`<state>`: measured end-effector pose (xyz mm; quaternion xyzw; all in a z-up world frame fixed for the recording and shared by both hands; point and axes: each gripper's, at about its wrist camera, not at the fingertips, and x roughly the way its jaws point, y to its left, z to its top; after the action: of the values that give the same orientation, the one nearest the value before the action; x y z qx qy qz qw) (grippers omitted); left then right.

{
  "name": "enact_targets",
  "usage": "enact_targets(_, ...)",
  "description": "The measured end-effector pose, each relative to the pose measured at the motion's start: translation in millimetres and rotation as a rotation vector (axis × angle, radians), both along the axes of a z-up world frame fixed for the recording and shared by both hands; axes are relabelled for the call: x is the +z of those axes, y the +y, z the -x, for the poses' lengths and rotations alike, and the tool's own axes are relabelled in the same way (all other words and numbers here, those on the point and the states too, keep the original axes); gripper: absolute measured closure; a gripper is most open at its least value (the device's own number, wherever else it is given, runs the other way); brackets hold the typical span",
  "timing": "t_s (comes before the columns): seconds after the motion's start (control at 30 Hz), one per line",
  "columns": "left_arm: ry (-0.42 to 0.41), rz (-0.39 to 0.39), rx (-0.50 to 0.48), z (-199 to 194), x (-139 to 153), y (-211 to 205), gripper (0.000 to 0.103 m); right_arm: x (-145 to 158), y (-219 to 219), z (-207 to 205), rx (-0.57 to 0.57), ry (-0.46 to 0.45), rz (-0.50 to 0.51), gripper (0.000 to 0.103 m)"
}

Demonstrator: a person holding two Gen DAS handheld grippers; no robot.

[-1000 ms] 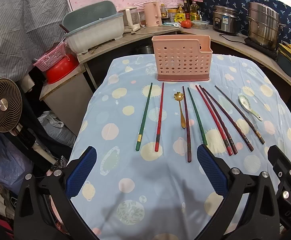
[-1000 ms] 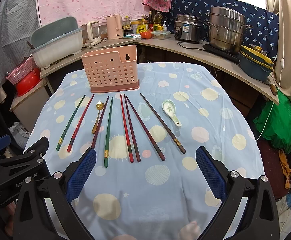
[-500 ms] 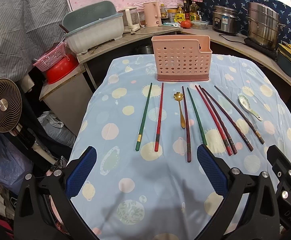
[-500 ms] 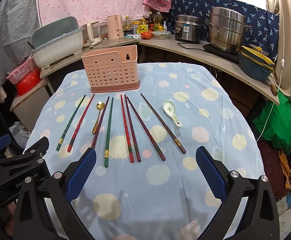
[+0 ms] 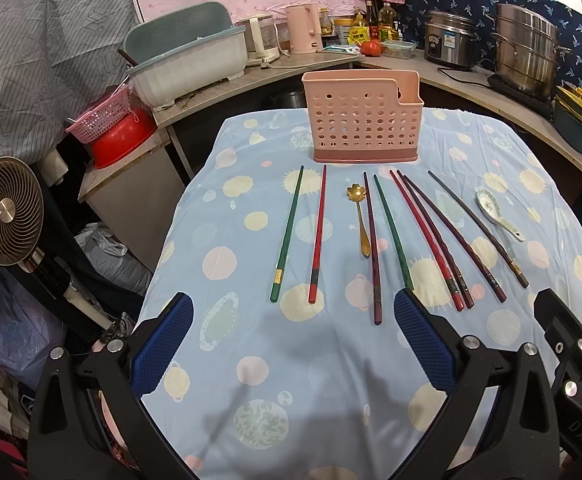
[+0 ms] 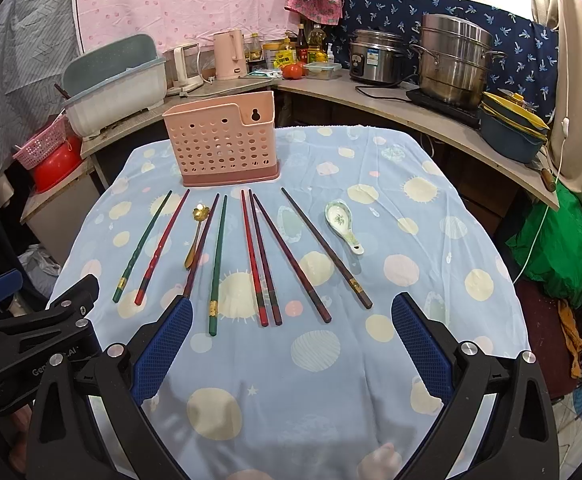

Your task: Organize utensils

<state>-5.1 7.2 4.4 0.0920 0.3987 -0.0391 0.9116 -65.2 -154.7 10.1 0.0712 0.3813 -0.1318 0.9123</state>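
A pink perforated utensil holder [image 5: 363,118] [image 6: 221,140] stands upright at the far side of the table. In front of it lie several chopsticks in a row: a green one [image 5: 287,234] [image 6: 141,248] and a red one [image 5: 317,236] [image 6: 162,246] at the left, dark and red ones [image 5: 427,236] [image 6: 255,256] to the right. A gold flower spoon [image 5: 359,216] [image 6: 195,236] lies among them. A white ceramic spoon [image 5: 497,214] [image 6: 343,226] lies at the right. My left gripper [image 5: 293,344] and right gripper [image 6: 291,344] are open and empty, hovering near the table's near edge.
The table has a blue dotted cloth [image 5: 251,360] [image 6: 411,208]. Behind it a counter holds a dish rack [image 5: 187,64], kettles, a rice cooker [image 6: 377,60] and a steel steamer pot [image 6: 457,64]. A fan [image 5: 5,210] stands at the left.
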Motion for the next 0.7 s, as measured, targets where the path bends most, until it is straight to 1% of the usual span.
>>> enact_targets(0.7, 0.002, 0.000, -0.001, -0.3, -0.6, -1.0, 0.007, 0.1, -3.8, -1.8, -0.005, 0.000, 0.005, 0.007)
